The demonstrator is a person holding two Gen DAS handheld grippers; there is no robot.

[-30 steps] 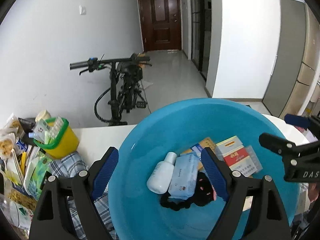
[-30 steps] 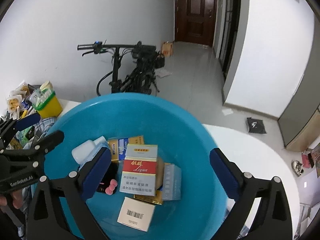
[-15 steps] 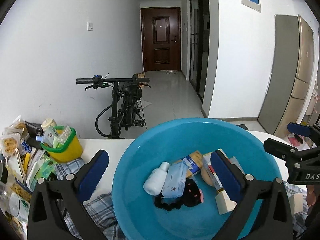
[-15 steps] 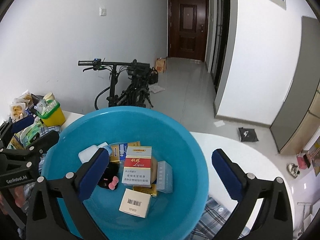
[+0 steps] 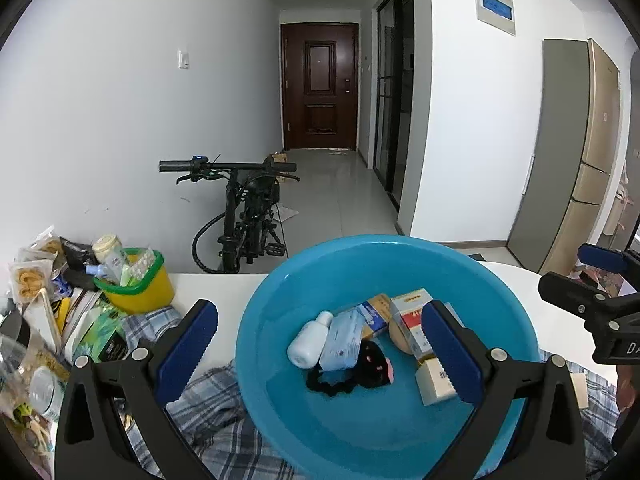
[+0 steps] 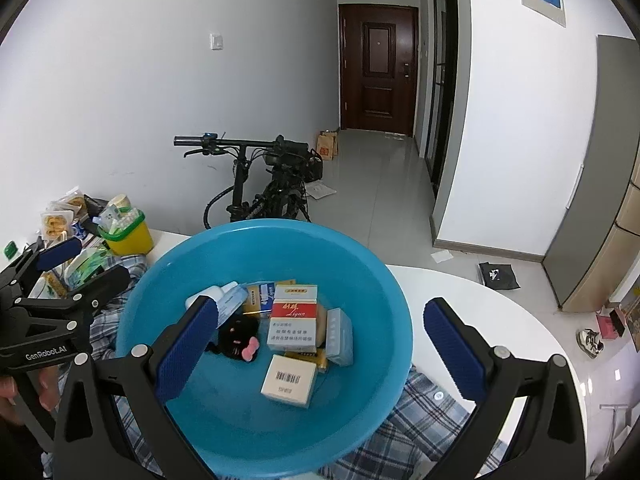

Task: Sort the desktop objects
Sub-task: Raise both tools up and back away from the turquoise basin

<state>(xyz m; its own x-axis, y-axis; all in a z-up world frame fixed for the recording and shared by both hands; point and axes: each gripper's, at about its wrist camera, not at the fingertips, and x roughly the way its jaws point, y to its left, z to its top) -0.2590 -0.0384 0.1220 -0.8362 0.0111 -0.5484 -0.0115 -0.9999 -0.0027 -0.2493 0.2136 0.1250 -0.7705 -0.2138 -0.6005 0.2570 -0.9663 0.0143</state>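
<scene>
A blue basin point(image 5: 360, 264) point(image 6: 280, 248) sits on a plaid cloth point(image 5: 208, 404). It holds a white bottle point(image 5: 310, 338), a blue tissue pack point(image 5: 342, 340), a black hair tie with a plush charm point(image 5: 368, 364), a red-and-white box point(image 6: 294, 316), a white barcoded box point(image 6: 289, 380) and other small boxes. My left gripper point(image 5: 318, 312) hovers open over the basin's near left side, with nothing between its fingers. Over the near right side, my right gripper point(image 6: 320, 308) is open and empty too. Each gripper shows at the edge of the other's view.
A yellow bin with a green rim point(image 5: 138, 288) stands left of the basin, full of small packs. Snack bags and bottles point(image 5: 36, 280) crowd the table's left end. The white round table point(image 6: 460, 292) extends right. A bicycle point(image 5: 244, 216) stands beyond the far edge.
Both grippers drew back and up from the basin, which now looks smaller and lower. The left jaws spread wider. The items in the basin lie as before.
</scene>
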